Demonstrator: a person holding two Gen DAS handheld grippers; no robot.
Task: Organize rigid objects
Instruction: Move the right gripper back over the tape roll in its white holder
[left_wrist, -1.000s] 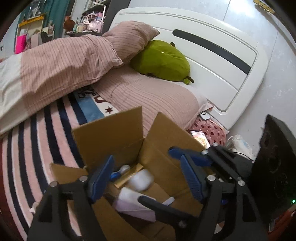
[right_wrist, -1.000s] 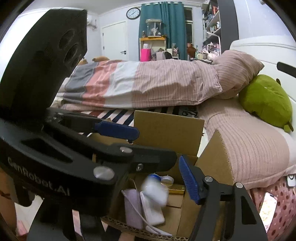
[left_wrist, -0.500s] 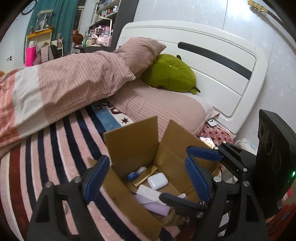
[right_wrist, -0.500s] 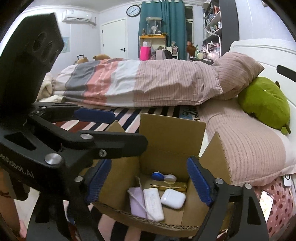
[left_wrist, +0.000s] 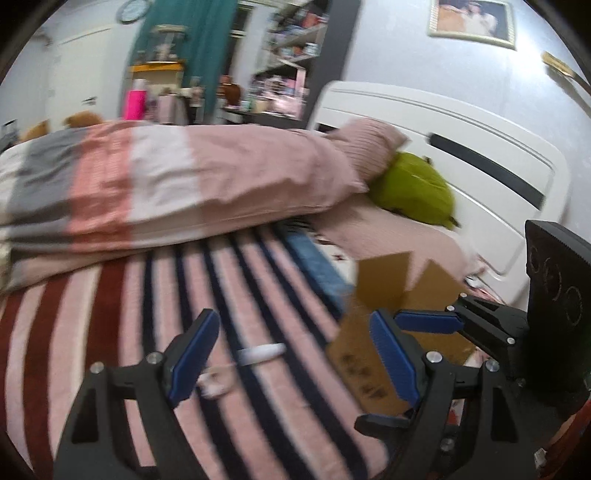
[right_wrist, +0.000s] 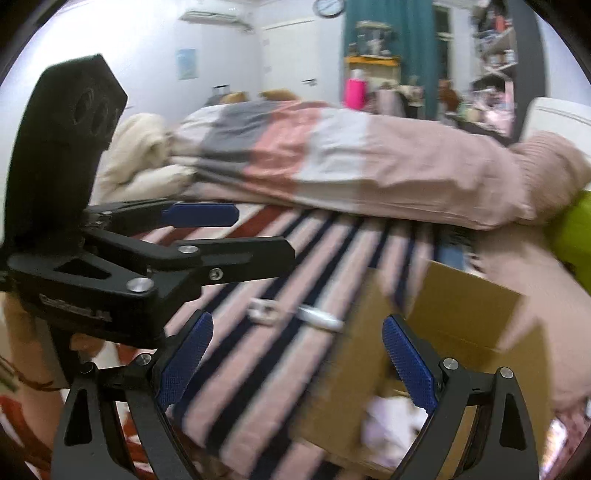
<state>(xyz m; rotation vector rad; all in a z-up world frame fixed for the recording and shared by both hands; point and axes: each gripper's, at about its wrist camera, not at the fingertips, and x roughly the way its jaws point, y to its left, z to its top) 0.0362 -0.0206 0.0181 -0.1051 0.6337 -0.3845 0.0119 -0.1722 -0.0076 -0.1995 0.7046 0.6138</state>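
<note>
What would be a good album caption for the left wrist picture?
Open left claw hovers over a striped blanket, facing a white pen-like item beside a cardboard box.

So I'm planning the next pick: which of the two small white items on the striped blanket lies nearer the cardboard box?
The slim white pen-shaped stick; the flatter white buckle-like piece lies farther from the brown cardboard box.
</note>
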